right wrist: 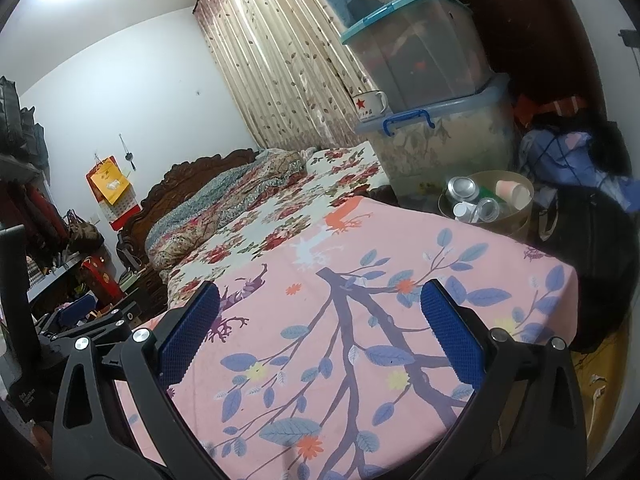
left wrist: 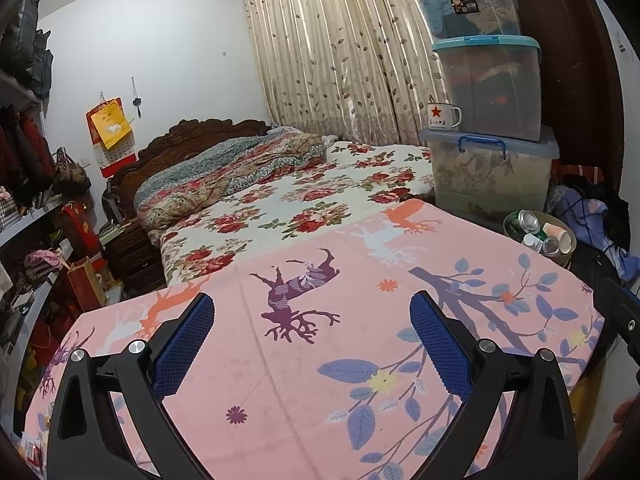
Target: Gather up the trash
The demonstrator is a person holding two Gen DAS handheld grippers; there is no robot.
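Observation:
A round tan bin stands past the far right corner of the pink patterned table. It holds silver cans, a pink paper cup and small bottles. In the right wrist view the bin shows the cans and cup too. My left gripper is open and empty over the table's near part. My right gripper is open and empty over the table, well short of the bin.
A bed with a floral cover lies beyond the table. Stacked plastic storage boxes with a star mug stand behind the bin. Clothes and a dark bag lie to the right. Cluttered shelves line the left wall.

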